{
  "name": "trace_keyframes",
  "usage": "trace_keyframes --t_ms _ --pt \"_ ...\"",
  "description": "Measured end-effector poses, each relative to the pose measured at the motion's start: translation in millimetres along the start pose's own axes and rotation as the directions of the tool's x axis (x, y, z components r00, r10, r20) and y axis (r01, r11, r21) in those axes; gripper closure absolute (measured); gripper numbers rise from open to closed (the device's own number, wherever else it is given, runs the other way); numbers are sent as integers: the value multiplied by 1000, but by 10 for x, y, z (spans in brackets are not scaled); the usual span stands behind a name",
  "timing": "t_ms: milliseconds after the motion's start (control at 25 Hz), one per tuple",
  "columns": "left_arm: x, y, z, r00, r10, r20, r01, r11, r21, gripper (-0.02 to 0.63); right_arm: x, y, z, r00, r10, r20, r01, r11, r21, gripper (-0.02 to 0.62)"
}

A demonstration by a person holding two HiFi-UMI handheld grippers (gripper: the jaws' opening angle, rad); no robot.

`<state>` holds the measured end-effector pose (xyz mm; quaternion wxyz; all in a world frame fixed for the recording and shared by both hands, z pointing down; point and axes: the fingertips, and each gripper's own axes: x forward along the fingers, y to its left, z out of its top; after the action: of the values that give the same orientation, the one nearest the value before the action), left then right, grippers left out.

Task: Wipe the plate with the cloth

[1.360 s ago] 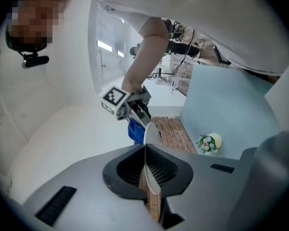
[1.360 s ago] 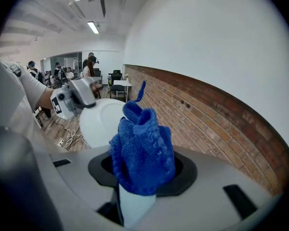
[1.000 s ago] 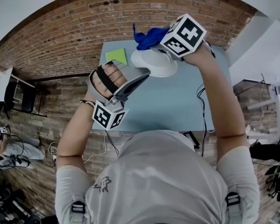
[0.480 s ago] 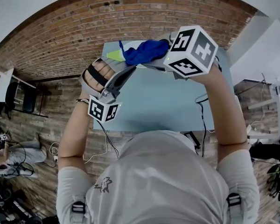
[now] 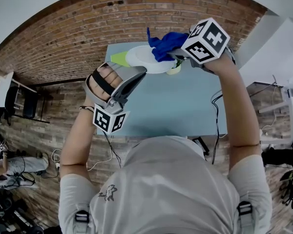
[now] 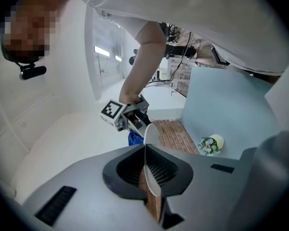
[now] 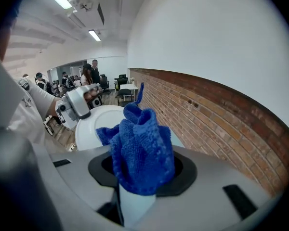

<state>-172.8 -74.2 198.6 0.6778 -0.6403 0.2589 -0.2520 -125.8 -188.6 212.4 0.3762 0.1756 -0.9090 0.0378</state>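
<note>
My left gripper [image 5: 138, 73] is shut on the rim of a white plate [image 5: 142, 59] and holds it up above the blue-grey table [image 5: 185, 106]. In the left gripper view the plate [image 6: 150, 165] shows edge-on, pinched between the jaws of that gripper [image 6: 151, 177]. My right gripper [image 5: 179, 55] is shut on a bunched blue cloth [image 5: 164, 43], which overlaps the plate's right part. In the right gripper view the cloth [image 7: 139, 148] fills that gripper [image 7: 135, 179], with the plate [image 7: 97, 125] just behind it. Whether cloth and plate touch I cannot tell.
A yellow-green pad [image 5: 119, 58] lies at the table's far left corner. A small flowered cup [image 5: 175, 70] stands on the table under the plate's right edge; it also shows in the left gripper view [image 6: 211, 144]. A brick wall runs behind the table.
The right gripper swept the cloth left across the plate, then back to the right. The plate and left gripper have shifted a little to the left.
</note>
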Motion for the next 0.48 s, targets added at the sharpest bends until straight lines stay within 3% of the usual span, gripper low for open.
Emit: trace_keyframes --t_ms 240,480 --pt "65 27 280 998 -4 67 3 1000 18 588 135 121 228 999 45 0 -45 998 -35 439" --pt "89 7 219 998 -17 52 17 1000 1 588 34 556 436 989 140 57 -135 987 -85 439"
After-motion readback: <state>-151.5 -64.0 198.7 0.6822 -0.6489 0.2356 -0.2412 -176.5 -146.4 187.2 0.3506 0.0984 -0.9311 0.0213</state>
